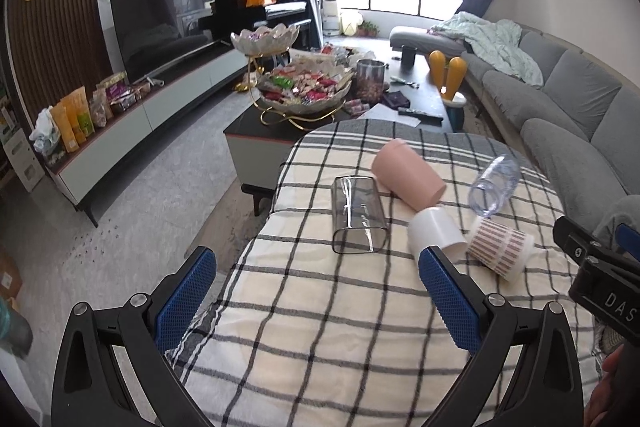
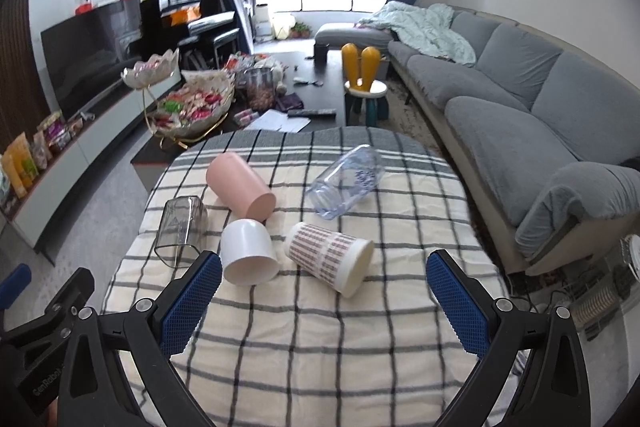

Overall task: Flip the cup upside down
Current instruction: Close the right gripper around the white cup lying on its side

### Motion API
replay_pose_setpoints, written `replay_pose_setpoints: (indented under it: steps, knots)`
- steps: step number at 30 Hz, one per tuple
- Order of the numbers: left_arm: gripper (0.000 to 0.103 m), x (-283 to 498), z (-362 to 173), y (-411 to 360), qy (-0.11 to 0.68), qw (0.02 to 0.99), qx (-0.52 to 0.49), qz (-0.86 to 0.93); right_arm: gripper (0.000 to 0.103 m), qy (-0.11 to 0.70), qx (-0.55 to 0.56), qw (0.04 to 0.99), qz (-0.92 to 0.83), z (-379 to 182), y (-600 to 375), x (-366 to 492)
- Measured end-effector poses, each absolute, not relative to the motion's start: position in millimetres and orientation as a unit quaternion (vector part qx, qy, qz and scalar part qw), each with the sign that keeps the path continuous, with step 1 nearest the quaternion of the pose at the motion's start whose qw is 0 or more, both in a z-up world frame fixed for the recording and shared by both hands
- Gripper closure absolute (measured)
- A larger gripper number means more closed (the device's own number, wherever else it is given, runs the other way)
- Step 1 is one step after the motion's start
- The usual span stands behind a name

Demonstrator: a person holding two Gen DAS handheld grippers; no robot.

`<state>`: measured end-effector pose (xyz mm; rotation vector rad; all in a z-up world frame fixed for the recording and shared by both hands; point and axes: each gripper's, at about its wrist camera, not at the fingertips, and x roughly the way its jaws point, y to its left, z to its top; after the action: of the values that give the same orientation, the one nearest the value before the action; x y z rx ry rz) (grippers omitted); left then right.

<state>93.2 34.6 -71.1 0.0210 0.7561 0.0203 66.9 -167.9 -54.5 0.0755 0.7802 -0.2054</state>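
Observation:
Several cups lie on their sides on a checked cloth (image 2: 320, 339): a pink cup (image 2: 240, 185), a white cup (image 2: 248, 253), a patterned white cup (image 2: 330, 257), a clear square glass (image 2: 180, 229) and a clear blue plastic cup (image 2: 348, 181). In the left wrist view they show as pink cup (image 1: 408, 173), white cup (image 1: 436, 231), patterned cup (image 1: 500, 247), glass (image 1: 358, 213) and blue cup (image 1: 494, 185). My left gripper (image 1: 316, 291) is open and empty, short of the glass. My right gripper (image 2: 324, 295) is open and empty, just short of the white and patterned cups.
The cloth covers a rounded table (image 1: 280, 187) whose far edge meets a dark coffee table (image 2: 320, 67) loaded with snack bowls and a jar. A grey sofa (image 2: 540, 107) runs along the right. A TV stand (image 1: 160, 99) is on the left. The right gripper's body (image 1: 596, 267) shows at the left view's edge.

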Motion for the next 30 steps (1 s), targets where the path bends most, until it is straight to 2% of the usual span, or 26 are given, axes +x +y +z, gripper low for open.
replay_pose_setpoints:
  steps: [12, 18, 27, 28, 30]
  knots:
    - [0.0, 155, -117, 57, 0.417, 0.908, 0.004, 0.049, 0.002, 0.503, -0.004, 0.864, -0.011, -121, -131, 181]
    - [0.0, 170, -130, 65, 0.429, 0.902, -0.005, 0.054, 0.006, 0.534, -0.021, 0.845, 0.007, -146, -117, 211]
    - [0.0, 179, -138, 70, 0.435, 0.899, -0.014, 0.05, 0.019, 0.582, -0.012, 0.813, 0.011, -182, -113, 226]
    - [0.0, 179, -138, 71, 0.437, 0.898, -0.016, 0.05, 0.026, 0.585, -0.009, 0.811, 0.013, -185, -113, 227]
    - [0.0, 180, -139, 71, 0.437, 0.898, -0.016, 0.05, 0.033, 0.587, -0.002, 0.809, 0.014, -187, -114, 226]
